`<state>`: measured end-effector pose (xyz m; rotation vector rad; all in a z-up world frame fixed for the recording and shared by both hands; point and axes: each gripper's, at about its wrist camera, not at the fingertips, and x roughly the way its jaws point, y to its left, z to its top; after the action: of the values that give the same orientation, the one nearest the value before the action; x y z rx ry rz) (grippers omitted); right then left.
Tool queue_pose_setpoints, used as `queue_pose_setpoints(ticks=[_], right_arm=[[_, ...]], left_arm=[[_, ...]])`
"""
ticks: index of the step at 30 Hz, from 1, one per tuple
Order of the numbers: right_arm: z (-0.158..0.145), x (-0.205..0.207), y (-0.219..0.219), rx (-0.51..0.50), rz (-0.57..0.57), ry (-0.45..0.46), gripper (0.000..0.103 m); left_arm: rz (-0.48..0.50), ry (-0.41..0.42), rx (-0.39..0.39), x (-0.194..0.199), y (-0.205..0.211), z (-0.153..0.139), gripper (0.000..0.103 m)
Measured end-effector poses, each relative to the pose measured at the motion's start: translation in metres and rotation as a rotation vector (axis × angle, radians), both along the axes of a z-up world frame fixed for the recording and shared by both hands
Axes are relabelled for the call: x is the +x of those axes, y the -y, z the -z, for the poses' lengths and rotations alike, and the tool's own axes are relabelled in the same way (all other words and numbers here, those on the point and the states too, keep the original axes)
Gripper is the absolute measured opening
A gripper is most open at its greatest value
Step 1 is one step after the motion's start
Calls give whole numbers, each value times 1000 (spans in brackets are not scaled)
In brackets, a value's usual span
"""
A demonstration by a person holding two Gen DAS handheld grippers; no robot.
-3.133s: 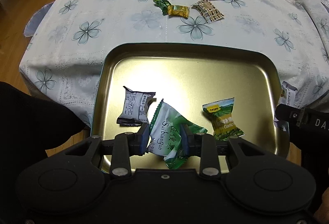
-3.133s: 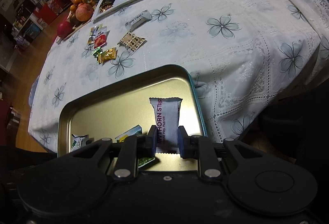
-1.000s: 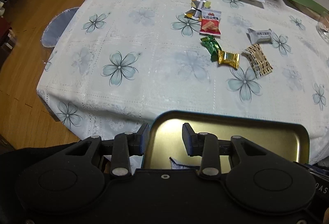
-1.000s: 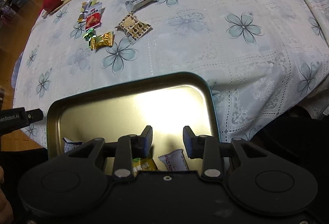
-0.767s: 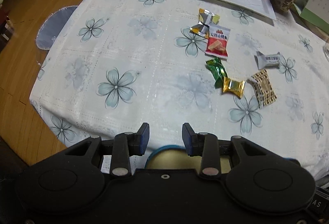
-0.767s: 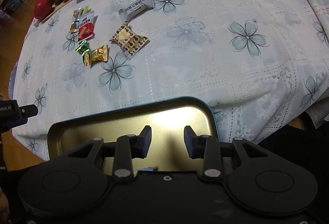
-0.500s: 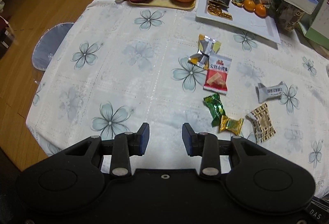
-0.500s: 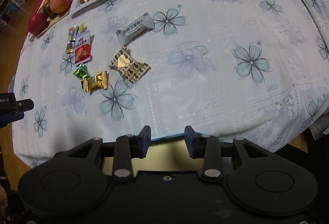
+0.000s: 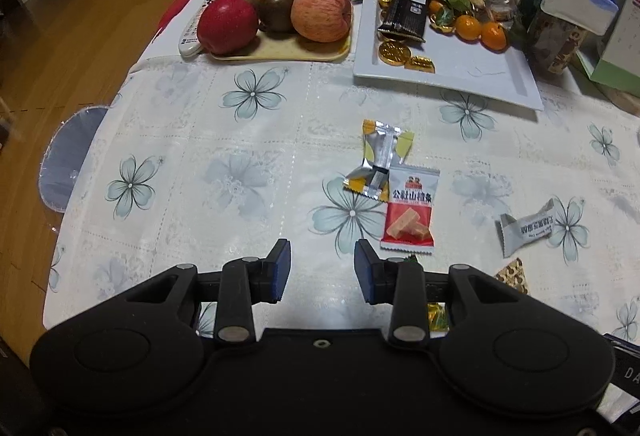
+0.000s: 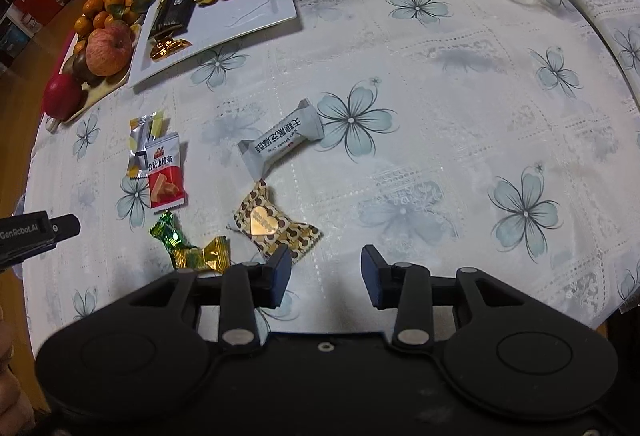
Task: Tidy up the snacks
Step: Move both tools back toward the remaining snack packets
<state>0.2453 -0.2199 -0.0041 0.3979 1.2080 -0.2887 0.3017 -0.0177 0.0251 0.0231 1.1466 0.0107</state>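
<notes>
Foil-wrapped snacks [image 10: 264, 224] scattered on tablecloth [image 10: 440, 96]

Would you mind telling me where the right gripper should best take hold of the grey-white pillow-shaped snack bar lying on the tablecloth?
Probably across the middle of the grey-white snack bar, from straight above. It lies flat and diagonal on the tablecloth, clear of the heart-print candy, so its long sides are free. The crimped ends look thin and floppy. The right gripper, open and empty, would need turning so its pads meet those long sides.

Home: floral tablecloth [image 9: 248, 164], fruit tray [image 9: 280, 54]
</notes>
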Motion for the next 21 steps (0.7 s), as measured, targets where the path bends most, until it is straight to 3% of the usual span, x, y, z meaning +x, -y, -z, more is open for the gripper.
queue_pose_setpoints(ticks=[4, 9, 16, 21], right_arm=[[6, 25, -10, 6, -2, 4, 41], [10, 61, -36, -5, -29, 53, 43], [32, 107, -86, -28, -86, 81, 51], [50, 123, -105, -9, -53, 79, 52]], left_arm=[[-21, 1, -50, 10, -12, -8, 45], [-56, 44, -25, 17, -28, -19, 45], [-137, -16, -86, 26, -57, -15, 45], [-141, -27, -130, 24, -65, -17, 45]])
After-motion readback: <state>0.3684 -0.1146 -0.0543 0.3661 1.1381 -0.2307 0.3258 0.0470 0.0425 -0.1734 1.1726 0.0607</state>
